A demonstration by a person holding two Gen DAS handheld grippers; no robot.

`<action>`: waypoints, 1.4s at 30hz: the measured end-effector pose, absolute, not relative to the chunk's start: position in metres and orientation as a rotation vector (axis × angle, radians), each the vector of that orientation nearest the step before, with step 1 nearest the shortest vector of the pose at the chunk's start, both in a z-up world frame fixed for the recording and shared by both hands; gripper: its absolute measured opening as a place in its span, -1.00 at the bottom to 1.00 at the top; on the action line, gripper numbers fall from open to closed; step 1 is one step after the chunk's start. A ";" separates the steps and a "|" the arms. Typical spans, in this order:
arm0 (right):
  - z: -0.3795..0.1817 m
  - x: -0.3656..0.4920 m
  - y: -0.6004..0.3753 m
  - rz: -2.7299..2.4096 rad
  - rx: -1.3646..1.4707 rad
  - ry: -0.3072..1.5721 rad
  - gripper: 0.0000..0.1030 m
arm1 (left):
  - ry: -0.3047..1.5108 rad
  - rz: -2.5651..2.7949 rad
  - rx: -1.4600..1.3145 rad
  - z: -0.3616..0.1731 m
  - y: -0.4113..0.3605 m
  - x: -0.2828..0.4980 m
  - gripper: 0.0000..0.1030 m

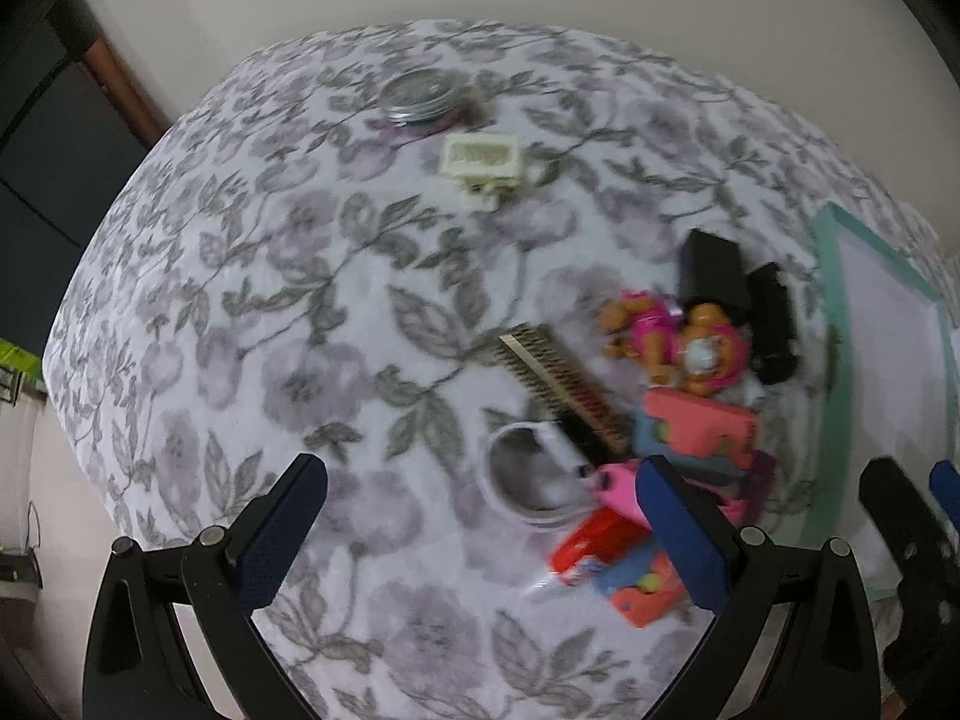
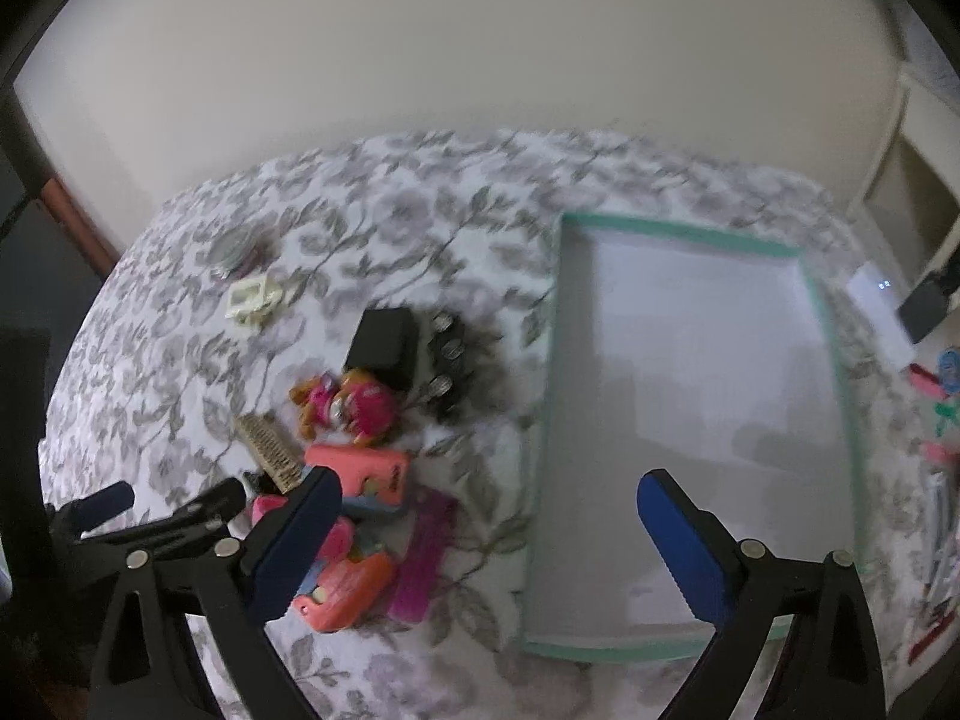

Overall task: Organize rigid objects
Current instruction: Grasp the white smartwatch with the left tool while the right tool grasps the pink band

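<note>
Left wrist view
Left gripper [image 1: 483, 531]: jaws spread wide, grasping nothing, above the floral cloth [image 1: 240, 330].
Toy pile [image 1: 678, 420]: right of centre; doll [image 1: 678, 339], comb [image 1: 564, 390], white ring [image 1: 528, 480], coral pieces.
Cream case [image 1: 480, 159]: far side, near a clear round lid [image 1: 420, 93].

Right wrist view
Right gripper [image 2: 489, 540]: jaws released, empty, over the tray's near left edge.
Tray [image 2: 678, 234]: green-rimmed, nothing in it, just right of the toy pile [image 2: 360, 450].
Black box [image 2: 384, 345]: behind the doll [image 2: 345, 405].

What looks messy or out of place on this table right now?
The toys are heaped in a loose pile left of the tray, overlapping at odd angles, while the tray itself holds nothing. A cream box and a clear round lid sit apart at the far side. Nothing looks spilled; blur hides any damage.
</note>
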State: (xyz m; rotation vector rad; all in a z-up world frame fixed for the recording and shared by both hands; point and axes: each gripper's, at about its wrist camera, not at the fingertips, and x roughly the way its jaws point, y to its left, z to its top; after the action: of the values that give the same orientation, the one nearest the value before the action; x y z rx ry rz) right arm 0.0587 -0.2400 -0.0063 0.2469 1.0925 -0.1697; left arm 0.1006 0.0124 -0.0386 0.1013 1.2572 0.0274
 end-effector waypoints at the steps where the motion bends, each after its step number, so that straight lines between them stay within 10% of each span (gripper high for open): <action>1: -0.010 0.059 -0.237 -0.159 0.249 1.105 0.95 | 1.262 0.038 0.101 -0.042 0.018 0.100 0.99; 13: -0.025 0.057 -0.193 0.023 0.233 1.133 0.70 | 1.291 0.132 -0.025 -0.057 0.055 0.099 0.99; 42: -0.057 0.070 -0.180 0.082 0.236 1.141 -0.57 | 1.347 0.003 0.042 -0.103 -0.004 0.111 -0.31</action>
State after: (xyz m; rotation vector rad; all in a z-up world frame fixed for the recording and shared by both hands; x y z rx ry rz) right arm 0.0703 -0.1798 -0.0567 0.2365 1.1409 0.0819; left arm 0.1111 -0.0043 -0.1033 0.0423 1.3471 0.0027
